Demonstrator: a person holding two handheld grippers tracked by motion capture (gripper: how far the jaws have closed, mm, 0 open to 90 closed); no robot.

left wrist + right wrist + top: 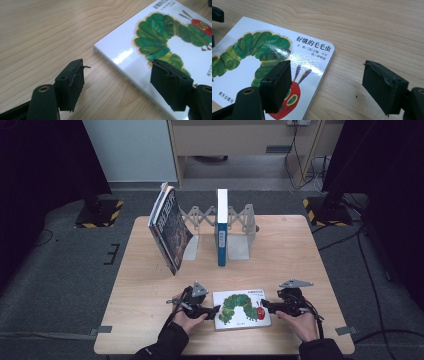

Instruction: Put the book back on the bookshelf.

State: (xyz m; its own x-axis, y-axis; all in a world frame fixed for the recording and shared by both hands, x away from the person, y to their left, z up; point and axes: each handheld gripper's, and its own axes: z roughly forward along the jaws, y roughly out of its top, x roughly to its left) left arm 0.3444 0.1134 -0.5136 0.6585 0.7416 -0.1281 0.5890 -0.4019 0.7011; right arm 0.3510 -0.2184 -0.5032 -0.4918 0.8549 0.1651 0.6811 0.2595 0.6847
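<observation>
Both grippers—left gripper, right gripper—spread wide, straddling the caterpillar board book near the table's front edge; next, pinch its sides.

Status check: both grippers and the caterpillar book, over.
Left gripper and right gripper open, one at each side edge of the caterpillar book. Book flat on the table, not gripped. Nothing in the way.

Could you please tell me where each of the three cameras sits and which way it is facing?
High view: above the person's side, looking forward and down at the table, both hands and grippers.
Left gripper view: rides the left gripper, facing the caterpillar book.
Right gripper view: rides the right gripper, over the book's head end.
All share the book.
</observation>
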